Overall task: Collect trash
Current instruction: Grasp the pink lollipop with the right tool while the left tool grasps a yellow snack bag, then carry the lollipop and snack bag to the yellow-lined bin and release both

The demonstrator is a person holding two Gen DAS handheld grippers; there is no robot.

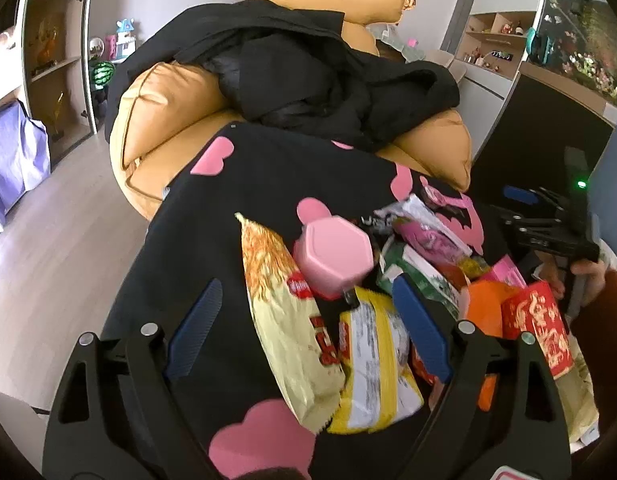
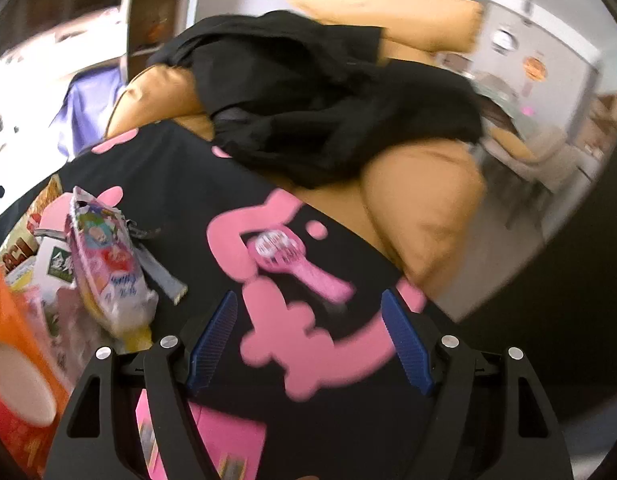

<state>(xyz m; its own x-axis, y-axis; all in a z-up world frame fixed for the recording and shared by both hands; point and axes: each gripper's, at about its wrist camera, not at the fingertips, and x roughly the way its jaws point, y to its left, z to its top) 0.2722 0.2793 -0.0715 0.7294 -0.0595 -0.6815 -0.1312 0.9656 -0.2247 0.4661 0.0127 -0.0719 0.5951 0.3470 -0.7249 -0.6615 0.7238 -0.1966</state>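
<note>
Snack wrappers lie heaped on a black cloth with pink shapes (image 1: 212, 216). My left gripper (image 1: 308, 328) is open over the heap. A cream noodle bag (image 1: 280, 312) and a yellow packet (image 1: 372, 364) lie between its blue pads, and no pad presses on them. A pink hexagonal bottle (image 1: 332, 256) rests just beyond. A green-white packet (image 1: 420, 272), an orange cup (image 1: 484, 308) and a red box (image 1: 540, 324) lie to the right. My right gripper (image 2: 308, 342) is open above the cloth with nothing between its fingers. A pink toy hand mirror (image 2: 296, 260) lies ahead of it, and a pink wrapper (image 2: 108, 268) to its left.
An orange beanbag chair (image 1: 164, 120) stands behind the cloth with black clothing (image 1: 308, 76) piled on it. Wooden floor (image 1: 52, 240) lies to the left, shelves (image 1: 52, 52) behind. A hand (image 1: 588, 276) holds the other gripper at the right. A pink card (image 2: 212, 436) lies under the right gripper.
</note>
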